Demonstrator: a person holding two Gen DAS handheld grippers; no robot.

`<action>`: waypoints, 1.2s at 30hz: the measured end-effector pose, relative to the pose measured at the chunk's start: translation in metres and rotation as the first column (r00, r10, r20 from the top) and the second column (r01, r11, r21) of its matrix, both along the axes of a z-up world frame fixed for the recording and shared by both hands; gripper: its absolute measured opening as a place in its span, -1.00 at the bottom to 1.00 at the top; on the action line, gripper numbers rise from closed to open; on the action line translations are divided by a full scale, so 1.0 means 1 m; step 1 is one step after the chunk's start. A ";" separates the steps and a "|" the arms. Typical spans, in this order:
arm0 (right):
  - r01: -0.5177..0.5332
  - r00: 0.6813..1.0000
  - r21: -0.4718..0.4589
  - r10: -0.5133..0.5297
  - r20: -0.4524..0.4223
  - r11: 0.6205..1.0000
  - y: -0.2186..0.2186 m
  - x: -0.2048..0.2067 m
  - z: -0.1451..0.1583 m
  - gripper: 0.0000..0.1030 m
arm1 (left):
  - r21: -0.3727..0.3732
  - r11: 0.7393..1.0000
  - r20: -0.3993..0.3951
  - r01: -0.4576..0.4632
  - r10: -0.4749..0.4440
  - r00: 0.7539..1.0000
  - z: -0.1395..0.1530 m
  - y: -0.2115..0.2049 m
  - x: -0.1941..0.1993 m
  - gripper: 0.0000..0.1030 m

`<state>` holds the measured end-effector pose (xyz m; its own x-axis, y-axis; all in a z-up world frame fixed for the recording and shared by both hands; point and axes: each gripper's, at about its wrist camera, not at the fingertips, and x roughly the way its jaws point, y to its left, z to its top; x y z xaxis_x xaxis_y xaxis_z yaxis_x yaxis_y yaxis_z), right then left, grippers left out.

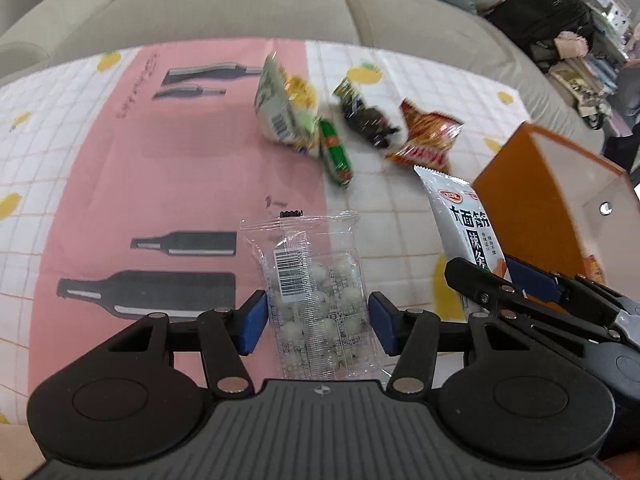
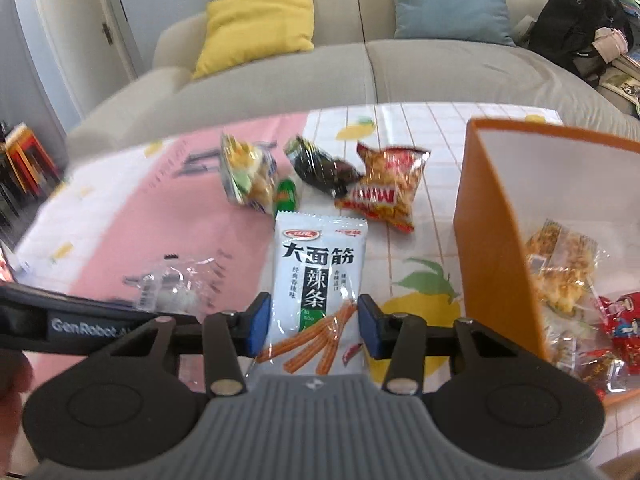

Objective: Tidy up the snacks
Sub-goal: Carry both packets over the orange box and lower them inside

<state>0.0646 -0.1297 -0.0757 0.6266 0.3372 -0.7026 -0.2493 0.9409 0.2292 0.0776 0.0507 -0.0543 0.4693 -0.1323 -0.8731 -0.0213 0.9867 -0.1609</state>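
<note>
My left gripper [image 1: 316, 322] is open, its blue pads on either side of a clear packet of white candies [image 1: 310, 296] lying on the tablecloth. My right gripper [image 2: 310, 326] is open around the lower end of a white spicy-strip packet [image 2: 316, 280], which also shows in the left wrist view [image 1: 460, 220]. Farther back lie a pale green and yellow bag [image 1: 286, 106], a green stick packet [image 1: 336, 152], a dark packet [image 1: 366, 116] and a red and orange bag [image 1: 428, 136]. An orange box [image 2: 492, 216] at the right holds several snack packets [image 2: 568, 280].
A pink and white lemon-print tablecloth [image 1: 120, 184] covers the table. A beige sofa [image 2: 360, 68] with a yellow cushion [image 2: 256, 24] and a blue cushion [image 2: 448, 0] stands behind. A black backpack [image 2: 580, 20] sits at the far right.
</note>
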 end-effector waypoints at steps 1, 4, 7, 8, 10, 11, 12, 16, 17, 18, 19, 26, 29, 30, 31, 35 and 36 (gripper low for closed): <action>0.004 1.000 0.009 -0.004 0.003 1.000 -0.002 -0.002 0.006 -0.13 | -0.003 1.000 0.010 0.005 -0.005 1.000 0.007 -0.002 -0.001 0.21; 0.012 1.000 0.029 -0.013 0.016 0.999 -0.010 -0.008 0.028 -0.13 | -0.002 1.000 0.034 0.029 -0.029 0.999 0.028 -0.012 -0.005 0.21; 0.020 0.999 0.049 -0.022 0.036 0.999 -0.022 -0.014 0.051 -0.13 | -0.016 0.998 0.062 0.064 -0.063 0.996 0.048 -0.024 -0.005 0.21; 0.019 0.999 0.060 -0.022 0.045 0.998 -0.028 -0.016 0.059 -0.13 | -0.022 0.997 0.070 0.077 -0.076 0.995 0.054 -0.028 -0.006 0.21; 0.022 0.998 0.071 -0.026 0.053 0.997 -0.041 -0.018 0.072 -0.13 | -0.030 0.993 0.092 0.115 -0.112 0.989 0.068 -0.040 -0.004 0.21; 0.024 0.998 0.076 -0.028 0.053 0.997 -0.049 -0.019 0.079 -0.13 | -0.030 0.991 0.099 0.132 -0.128 0.987 0.073 -0.046 -0.002 0.21; 0.027 0.998 0.080 -0.032 0.052 0.996 -0.057 -0.019 0.084 -0.13 | -0.031 0.988 0.107 0.152 -0.147 0.983 0.079 -0.053 -0.001 0.21; 0.053 0.998 0.085 -0.057 0.038 0.995 -0.097 -0.017 0.101 -0.13 | -0.059 0.969 0.136 0.238 -0.229 0.964 0.097 -0.085 0.011 0.20; 0.063 0.997 0.083 -0.066 0.036 0.995 -0.109 -0.016 0.105 -0.13 | -0.065 0.963 0.140 0.261 -0.250 0.958 0.100 -0.094 0.015 0.20; 0.074 0.996 0.079 -0.077 0.035 0.994 -0.120 -0.014 0.108 -0.13 | -0.067 0.956 0.144 0.284 -0.273 0.951 0.102 -0.103 0.018 0.20; 0.087 0.995 0.072 -0.090 0.033 0.994 -0.132 -0.012 0.111 -0.13 | -0.067 0.947 0.149 0.313 -0.301 0.942 0.104 -0.115 0.023 0.20; 0.160 0.987 0.014 -0.160 -0.002 0.987 -0.199 0.010 0.117 -0.13 | -0.055 0.891 0.133 0.450 -0.440 0.888 0.096 -0.186 0.056 0.19; 0.181 0.983 -0.031 -0.182 -0.026 0.983 -0.218 0.023 0.108 -0.13 | -0.017 0.867 0.109 0.497 -0.493 0.863 0.085 -0.212 0.068 0.19; 0.187 0.981 -0.041 -0.189 -0.039 0.981 -0.224 0.028 0.103 -0.13 | -0.003 0.861 0.094 0.508 -0.506 0.857 0.079 -0.221 0.075 0.19; 0.193 0.979 -0.046 -0.196 -0.056 0.980 -0.230 0.031 0.098 -0.13 | 0.011 0.857 0.077 0.515 -0.514 0.854 0.072 -0.228 0.081 0.19; 0.197 0.970 -0.063 -0.204 -0.134 0.978 -0.246 0.052 0.075 -0.13 | 0.065 0.840 -0.005 0.538 -0.539 0.842 0.044 -0.247 0.104 0.19; 0.194 0.967 -0.075 -0.203 -0.152 0.978 -0.248 0.057 0.068 -0.13 | 0.078 0.836 -0.023 0.543 -0.543 0.839 0.038 -0.250 0.107 0.19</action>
